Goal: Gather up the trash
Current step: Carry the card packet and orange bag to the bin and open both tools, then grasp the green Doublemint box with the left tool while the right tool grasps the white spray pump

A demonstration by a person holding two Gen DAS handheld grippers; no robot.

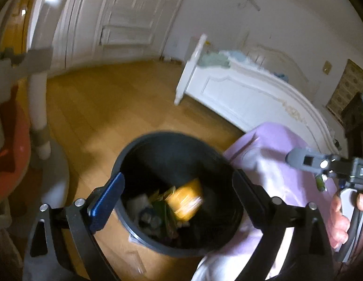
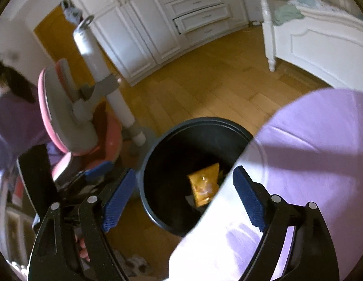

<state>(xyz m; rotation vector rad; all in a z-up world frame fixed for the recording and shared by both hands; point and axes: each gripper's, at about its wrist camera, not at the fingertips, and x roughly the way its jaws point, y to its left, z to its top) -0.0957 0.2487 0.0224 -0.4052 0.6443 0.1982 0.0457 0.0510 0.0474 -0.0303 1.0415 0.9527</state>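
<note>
A black round trash bin [image 1: 134, 145] stands on the wood floor, just beyond both grippers. Inside it lies an orange snack packet [image 1: 186, 199], blurred in the left wrist view, on green wrappers [image 1: 161, 207] and other scraps. My left gripper [image 1: 176, 199] is open above the bin's mouth with nothing between its fingers. In the right wrist view the bin [image 2: 144, 187] holds the same orange packet [image 2: 203, 187]. My right gripper [image 2: 183, 197] is also open and empty, over the bin's near rim. A hand [image 1: 338, 217] holds the right tool's handle.
A purple cloth [image 2: 322, 152] covers a surface against the bin's right side. A pink and grey chair [image 2: 64, 117] and a white pole [image 2: 120, 107] stand left of the bin. A white bed frame [image 2: 310, 39] and white cupboards [image 2: 146, 35] line the far side.
</note>
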